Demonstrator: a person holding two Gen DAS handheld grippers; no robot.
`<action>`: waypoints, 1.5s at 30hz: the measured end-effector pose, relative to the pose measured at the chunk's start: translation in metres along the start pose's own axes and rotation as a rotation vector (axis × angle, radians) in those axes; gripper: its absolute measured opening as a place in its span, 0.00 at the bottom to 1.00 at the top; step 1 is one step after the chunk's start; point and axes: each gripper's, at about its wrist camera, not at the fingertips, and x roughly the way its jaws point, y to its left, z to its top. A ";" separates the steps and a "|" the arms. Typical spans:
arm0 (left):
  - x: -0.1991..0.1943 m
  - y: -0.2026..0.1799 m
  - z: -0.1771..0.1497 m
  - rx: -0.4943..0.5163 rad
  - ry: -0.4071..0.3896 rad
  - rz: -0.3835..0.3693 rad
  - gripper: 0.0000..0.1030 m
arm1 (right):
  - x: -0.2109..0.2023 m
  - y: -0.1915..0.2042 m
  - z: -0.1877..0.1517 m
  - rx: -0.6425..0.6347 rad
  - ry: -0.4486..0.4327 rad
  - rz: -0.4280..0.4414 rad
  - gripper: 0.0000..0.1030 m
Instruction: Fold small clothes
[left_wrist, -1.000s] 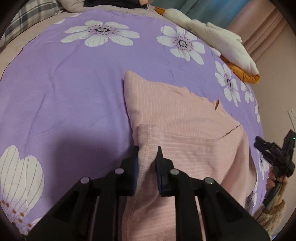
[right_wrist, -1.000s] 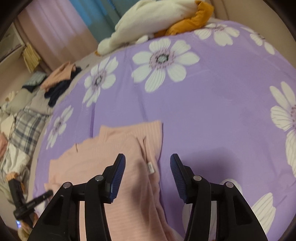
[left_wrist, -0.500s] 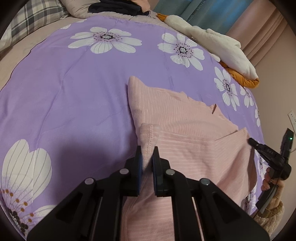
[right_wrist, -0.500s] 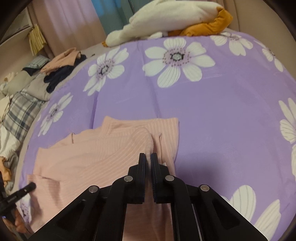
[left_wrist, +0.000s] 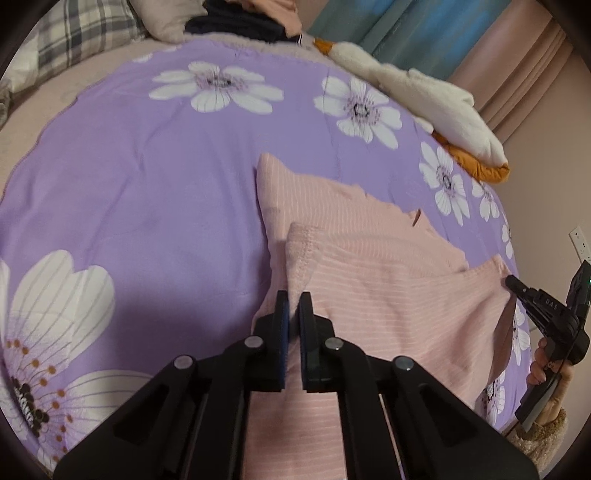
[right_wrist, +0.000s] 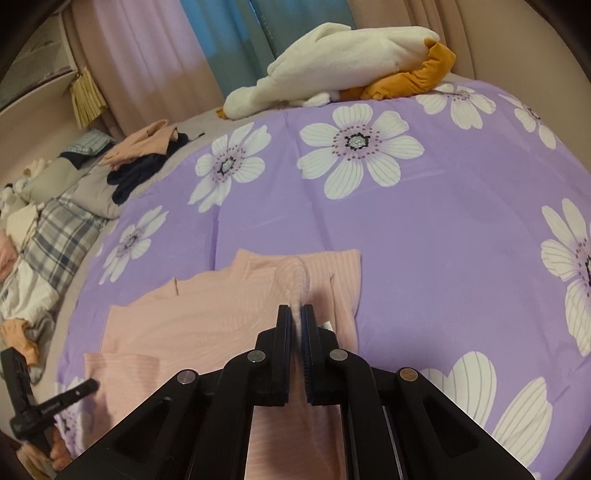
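Left wrist view, left to right. Far left of left claw (left_wrist: 291, 314): plaid pillow (left_wrist: 81, 33) at head of bed, beyond edge of purple flowered sheet (left_wrist: 155, 177). Large white flower print (left_wrist: 55, 321) just left of claw on sheet. Dark folded clothes (left_wrist: 240, 26) well ahead, past sheet's far edge. Left claw clenched on stitched hem of pink striped garment (left_wrist: 369, 266); fabric pinched between pads, lifted into a ridge. Rest of garment spread flat ahead and to right of claw, directly on sheet. Ahead-right: white fleece blanket (left_wrist: 424, 99) lying over orange cloth (left_wrist: 480, 166) at bed's edge; teal and pink curtains (left_wrist: 461, 40) behind. Far right: right claw (left_wrist: 511, 284) pinching garment's opposite edge, a hand (left_wrist: 543, 365) and fuzzy sleeve on its handle; wall socket (left_wrist: 580, 242) on pink wall.

Right wrist view, left to right. Far left low: left claw (right_wrist: 90, 386), black, tip at garment's corner. Left of right claw (right_wrist: 295, 321): heap of plaid bedding (right_wrist: 62, 236), then pile of peach and navy clothes (right_wrist: 144, 158) at bed's far side; straw-coloured tassel (right_wrist: 86, 96) on pink curtain. Right claw clenched on pink striped garment (right_wrist: 207, 317), hem standing up between pads. White blanket (right_wrist: 340, 62) and orange cloth (right_wrist: 417, 77) well ahead. Sheet (right_wrist: 443, 240) bare to right of claw, flower prints only.
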 end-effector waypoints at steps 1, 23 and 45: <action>-0.003 0.000 0.001 0.000 -0.007 -0.006 0.03 | -0.005 0.001 -0.001 0.001 -0.008 0.007 0.07; 0.049 -0.004 0.116 -0.003 -0.078 -0.021 0.03 | 0.062 -0.007 0.061 0.040 -0.001 -0.058 0.07; 0.060 0.022 0.085 -0.015 0.058 0.079 0.67 | 0.068 -0.018 0.032 0.019 0.089 -0.219 0.53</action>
